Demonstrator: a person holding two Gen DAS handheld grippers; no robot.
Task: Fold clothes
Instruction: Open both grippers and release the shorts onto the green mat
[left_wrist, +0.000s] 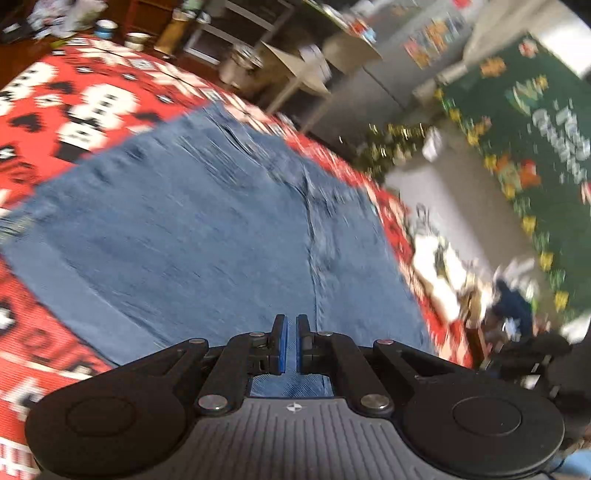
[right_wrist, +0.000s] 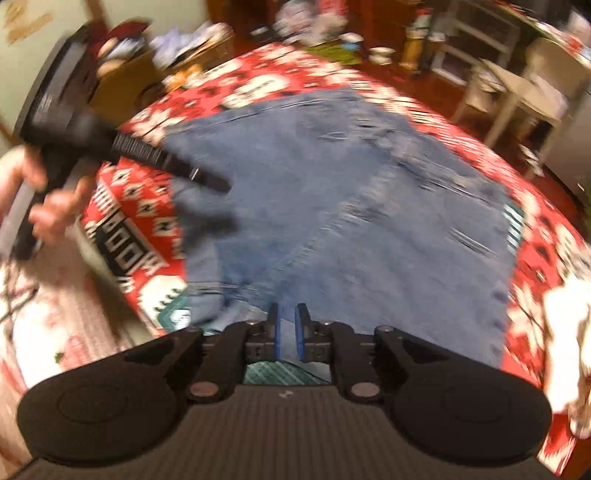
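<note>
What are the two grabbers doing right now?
Left gripper: shut, holding nothing.
Right gripper: slightly open, holding nothing, above the jeans.

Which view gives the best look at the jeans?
The right wrist view: the jeans lie nearly whole on the red blanket, edges visible, though blurred. The left wrist view shows them closer, running under the left gripper.
</note>
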